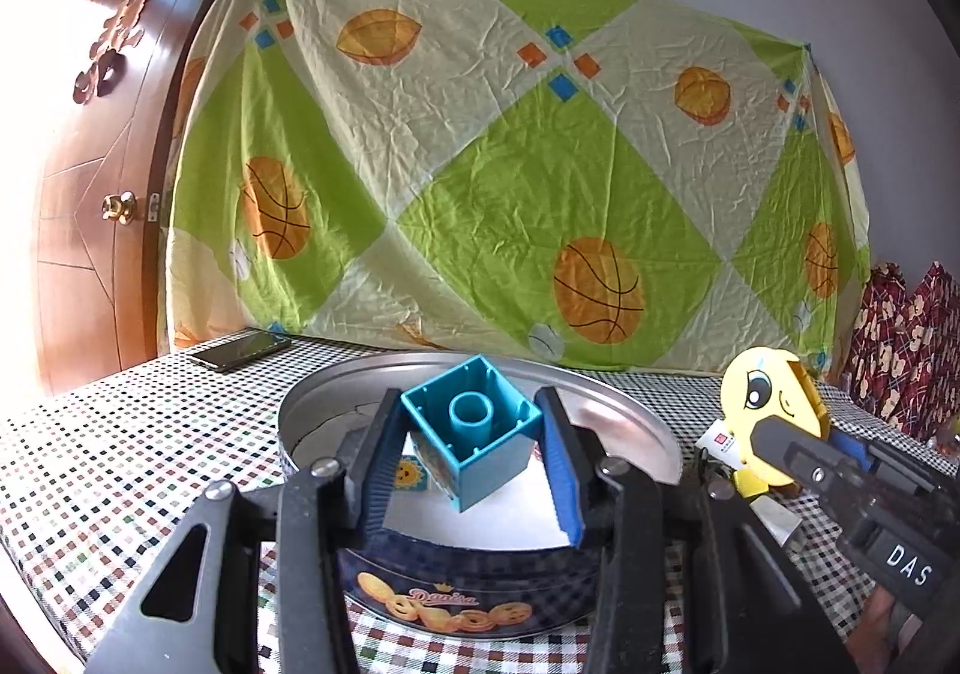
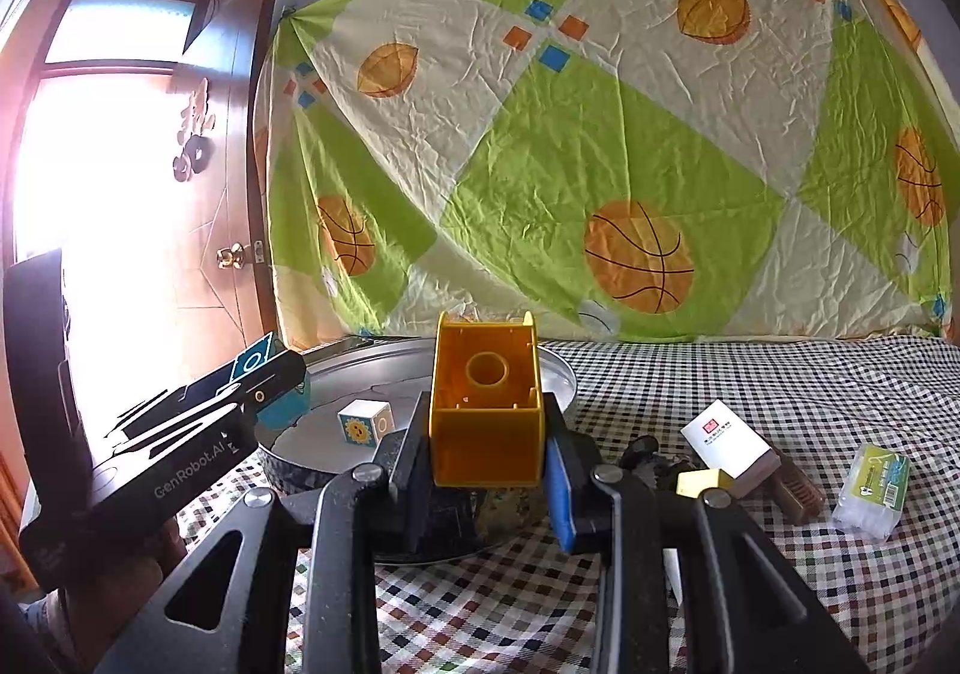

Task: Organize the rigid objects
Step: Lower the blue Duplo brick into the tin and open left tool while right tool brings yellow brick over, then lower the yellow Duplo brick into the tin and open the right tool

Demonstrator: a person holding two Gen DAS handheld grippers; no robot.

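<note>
My left gripper (image 1: 471, 422) is shut on a teal building block (image 1: 474, 434), whose hollow underside faces the camera. It hangs over the open round cookie tin (image 1: 630, 416). A white picture cube (image 1: 408, 475) with a sun on it lies inside the tin. To the right, my right gripper (image 1: 780, 422) is shut on a yellow block (image 1: 762, 392) with a cartoon face. In the right wrist view the yellow block (image 2: 486, 434) sits between the pads of the right gripper (image 2: 486, 416), just before the tin (image 2: 558, 374). The left gripper (image 2: 264, 374) with the teal block (image 2: 255, 361) is at the left.
A dark phone (image 1: 240, 351) lies at the back left of the checked tablecloth. Right of the tin are a white box (image 2: 726, 443), a brown brush (image 2: 795, 488), a small yellow piece (image 2: 702, 481) and a clear plastic case (image 2: 873, 488). A patterned sheet hangs behind.
</note>
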